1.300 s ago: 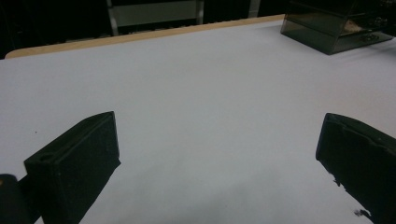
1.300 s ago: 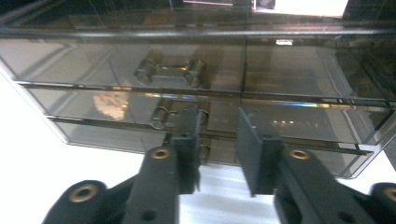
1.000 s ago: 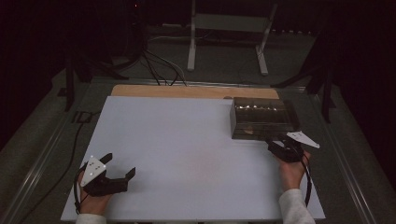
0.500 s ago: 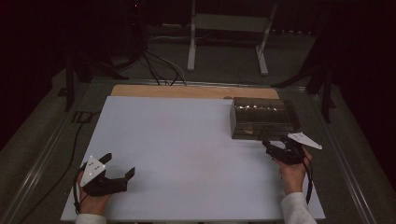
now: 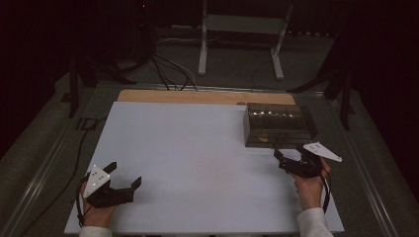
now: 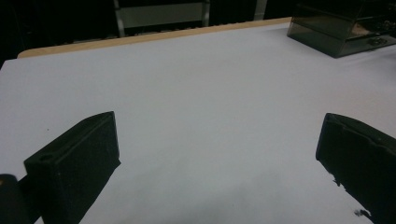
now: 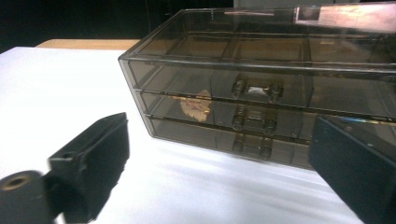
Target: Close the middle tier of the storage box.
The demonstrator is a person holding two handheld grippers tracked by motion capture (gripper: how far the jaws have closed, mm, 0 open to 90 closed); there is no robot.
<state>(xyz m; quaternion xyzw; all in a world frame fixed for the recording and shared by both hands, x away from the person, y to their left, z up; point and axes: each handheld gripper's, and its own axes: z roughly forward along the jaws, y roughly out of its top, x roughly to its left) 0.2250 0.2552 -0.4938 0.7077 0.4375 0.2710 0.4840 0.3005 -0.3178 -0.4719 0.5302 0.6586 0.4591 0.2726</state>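
A smoky see-through drawer box (image 5: 276, 124) stands at the right of the white tabletop (image 5: 197, 148). Its three drawers (image 7: 252, 116) sit flush, each with a small handle. A pale tan object (image 7: 196, 108) lies inside the middle drawer. My right gripper (image 5: 289, 160) hovers just in front of the box, apart from it, facing the drawer fronts. Its jaws have just been opening and now stand wide, with nothing between them (image 7: 219, 140). My left gripper (image 5: 125, 174) rests near the front left of the table, open and holding nothing (image 6: 219, 135). The box (image 6: 345, 28) lies far off to its right.
A wooden strip (image 5: 197, 97) runs along the table's far edge. Beyond it a metal stand (image 5: 242, 29) and cables (image 5: 163, 64) sit on the dark floor. A cable (image 5: 74, 163) trails off the table's left side.
The right gripper drew back a little from the box front toward the person and its jaws spread apart. The left gripper stayed where it was.
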